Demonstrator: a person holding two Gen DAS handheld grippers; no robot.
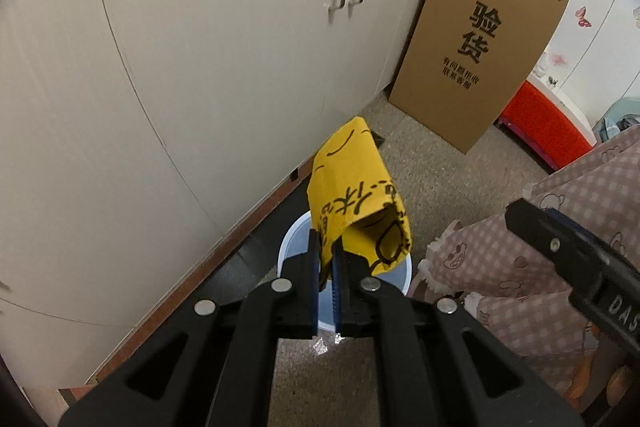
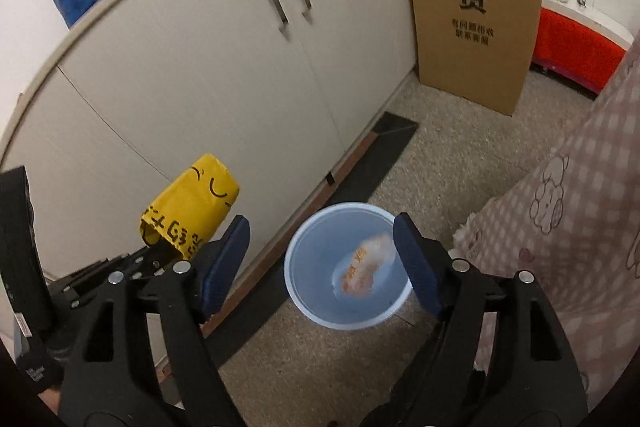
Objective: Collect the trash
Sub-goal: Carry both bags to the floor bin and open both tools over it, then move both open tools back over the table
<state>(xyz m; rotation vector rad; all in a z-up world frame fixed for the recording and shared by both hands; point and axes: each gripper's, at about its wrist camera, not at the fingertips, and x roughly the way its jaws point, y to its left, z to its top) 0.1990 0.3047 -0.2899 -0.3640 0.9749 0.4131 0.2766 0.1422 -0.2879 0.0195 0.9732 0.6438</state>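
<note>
Packaging of thin yellow film point(image 1: 352, 195) was pinched at one edge by the left hand-held gripper point(image 1: 326, 259) above the pale blue bin point(image 2: 304, 291); it was judged light, limp and crushable. The right hand-held gripper point(image 2: 320, 259) was spread wide and empty over the bin, where a crumpled wrapper point(image 2: 364, 267) was seen inside.

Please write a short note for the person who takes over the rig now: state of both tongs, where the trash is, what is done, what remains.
Left tongs: shut on the yellow wrapper, held above the light blue bin.
Right tongs: open and empty, over the bin.
Done: a clear wrapper with orange print is already in the bin.
Left: release the yellow wrapper into the bin. No other trash is visible on the floor in these views.
</note>
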